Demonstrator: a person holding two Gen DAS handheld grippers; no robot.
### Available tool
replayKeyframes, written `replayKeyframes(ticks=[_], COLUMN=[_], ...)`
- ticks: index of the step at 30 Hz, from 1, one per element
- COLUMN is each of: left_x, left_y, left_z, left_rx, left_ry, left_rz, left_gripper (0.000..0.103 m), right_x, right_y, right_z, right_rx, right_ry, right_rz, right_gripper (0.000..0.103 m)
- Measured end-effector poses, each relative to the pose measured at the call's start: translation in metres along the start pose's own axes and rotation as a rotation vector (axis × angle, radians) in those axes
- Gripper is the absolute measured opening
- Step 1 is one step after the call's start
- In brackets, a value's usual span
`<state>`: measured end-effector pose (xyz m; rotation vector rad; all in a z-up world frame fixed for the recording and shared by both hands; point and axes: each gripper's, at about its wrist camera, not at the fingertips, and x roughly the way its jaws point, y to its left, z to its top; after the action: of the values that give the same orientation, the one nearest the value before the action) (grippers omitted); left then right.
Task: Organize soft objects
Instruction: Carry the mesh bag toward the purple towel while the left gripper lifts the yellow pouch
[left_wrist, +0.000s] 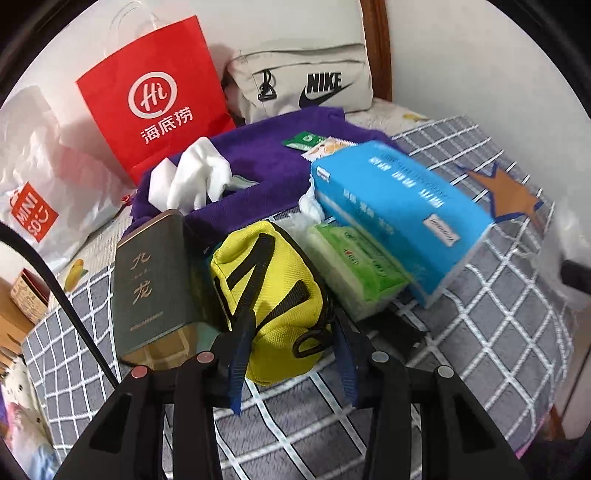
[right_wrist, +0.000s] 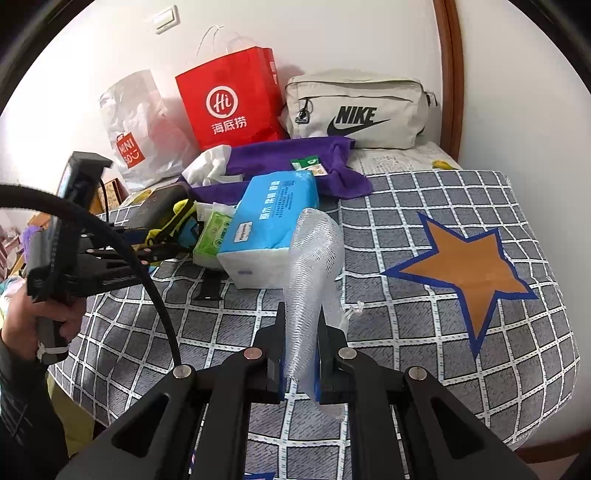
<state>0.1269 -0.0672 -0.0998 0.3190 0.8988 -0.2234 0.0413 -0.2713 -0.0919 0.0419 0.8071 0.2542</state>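
Observation:
A yellow pouch (left_wrist: 273, 291) with black straps lies on the grey checked blanket (left_wrist: 491, 310). My left gripper (left_wrist: 293, 332) is shut on its near end, blue pads (left_wrist: 236, 369) pressing both sides. The right wrist view shows that gripper (right_wrist: 162, 240) at the far left with the pouch (right_wrist: 181, 214). My right gripper (right_wrist: 301, 310) is shut on a white foam net sleeve (right_wrist: 314, 254), which stands up between its fingers. A blue tissue pack (left_wrist: 399, 210) leans on a green wipes pack (left_wrist: 358, 266) right of the pouch.
A dark green book (left_wrist: 151, 280) stands left of the pouch. Behind lie a purple towel (left_wrist: 266, 162), white cloth (left_wrist: 195, 177) and small sachets (left_wrist: 306, 140). A red paper bag (right_wrist: 229, 99), grey Nike bag (right_wrist: 354, 110) and white plastic bag (right_wrist: 133, 129) line the wall. A star patch (right_wrist: 469, 266) marks the blanket.

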Motion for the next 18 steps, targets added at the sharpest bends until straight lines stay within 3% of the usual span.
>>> replayKeyframes(ticks=[5, 13, 18], left_x=[-0.012, -0.028, -0.044], left_y=[0.012, 0.024, 0.027], left_z=[-0.006, -0.012, -0.007], left_rx=[-0.075, -0.110, -0.104], left_ry=[-0.025, -0.065, -0.108], left_rz=[-0.080, -0.128, -0.125], left_gripper=[0.039, 0.039, 0.039], right_x=[0.003, 0.012, 0.012], right_y=[0.006, 0.009, 0.016], right_z=[-0.001, 0.008, 0.031], right_rx=[-0.019, -0.038, -0.076], right_ry=[0.008, 0.014, -0.019], right_rz=[0.016, 0.014, 0.006], right_gripper=[0.010, 0.010, 0.010])
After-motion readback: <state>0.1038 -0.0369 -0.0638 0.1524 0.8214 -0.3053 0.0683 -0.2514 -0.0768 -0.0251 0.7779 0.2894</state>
